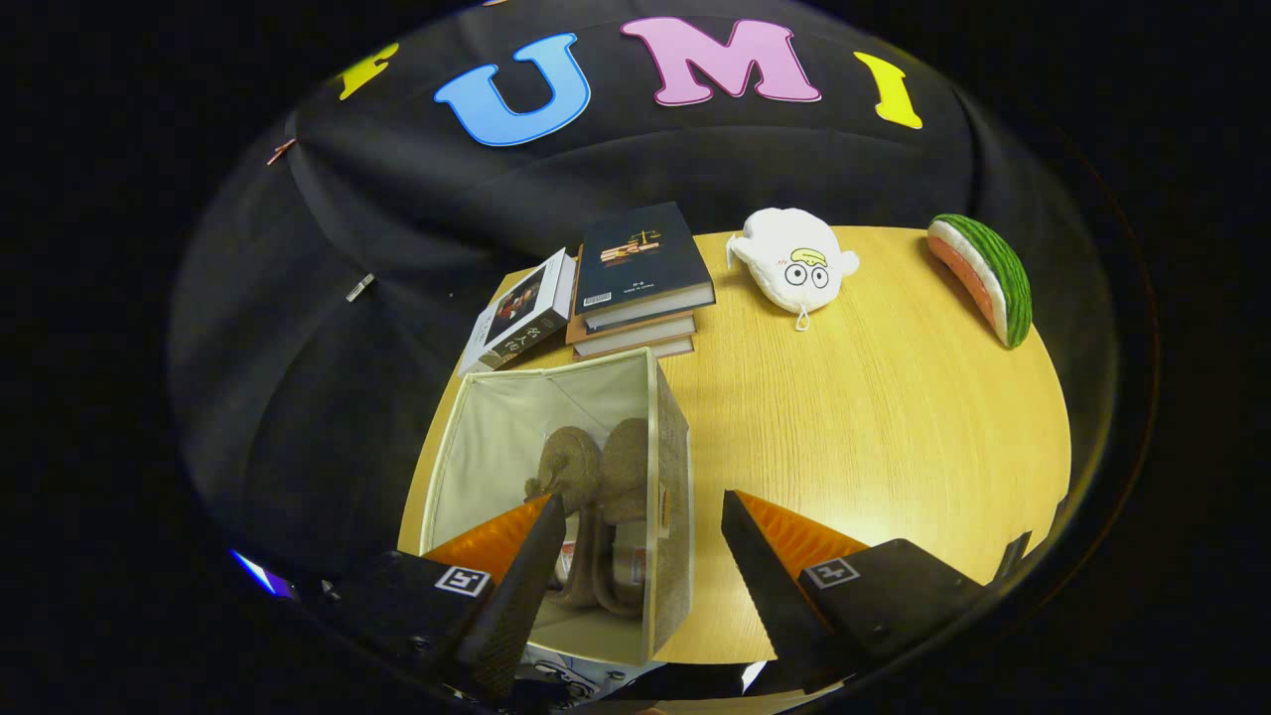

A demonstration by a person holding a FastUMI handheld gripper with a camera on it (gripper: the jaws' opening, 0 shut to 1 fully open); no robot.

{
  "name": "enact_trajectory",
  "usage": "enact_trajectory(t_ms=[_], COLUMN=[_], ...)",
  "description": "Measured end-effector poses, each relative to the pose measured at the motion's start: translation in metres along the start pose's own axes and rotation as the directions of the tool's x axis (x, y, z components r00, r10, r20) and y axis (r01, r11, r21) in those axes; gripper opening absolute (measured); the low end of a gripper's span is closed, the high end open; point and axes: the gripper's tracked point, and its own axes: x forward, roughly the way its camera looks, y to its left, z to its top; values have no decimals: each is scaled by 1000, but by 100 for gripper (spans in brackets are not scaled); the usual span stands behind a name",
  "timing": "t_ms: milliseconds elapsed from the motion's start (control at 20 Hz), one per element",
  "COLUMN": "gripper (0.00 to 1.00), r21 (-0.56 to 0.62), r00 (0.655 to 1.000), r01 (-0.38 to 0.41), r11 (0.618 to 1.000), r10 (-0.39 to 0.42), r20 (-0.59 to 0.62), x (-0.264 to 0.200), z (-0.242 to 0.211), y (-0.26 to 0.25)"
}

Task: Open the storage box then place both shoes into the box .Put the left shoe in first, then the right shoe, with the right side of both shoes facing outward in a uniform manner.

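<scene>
- Tongs [640, 556] spread wide, holding nothing.
- Storage box [556, 497] open on tabletop [874, 417], at 11 o'clock off the tongs.
- Both shoes [596, 497] stand inside, side by side, long axes upright.

My hand-held two-finger gripper [643, 556] hung spread wide, gripping nothing, its ribbed-pad fingers [516, 566] angling toward eleven and one o'clock.

Both shoes [596, 497] stand side by side inside the open storage box [673, 467] on the tabletop [854, 417]. Behind the box sit stacked books [635, 288]; right of them a plush toy [794, 263], then a watermelon slice [983, 273].
</scene>
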Motion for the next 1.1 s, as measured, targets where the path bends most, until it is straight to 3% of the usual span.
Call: enact_trajectory(t_ms=[550, 900, 1100], gripper=[99, 99, 99], r21=[-105, -110, -147], r00=[984, 957, 925], r01=[-39, 1, 16], r11=[994, 994, 989], r10=[57, 31, 41], r20=[169, 289, 377], x=[-35, -67, -91], z=[38, 71, 94], y=[-20, -75, -107])
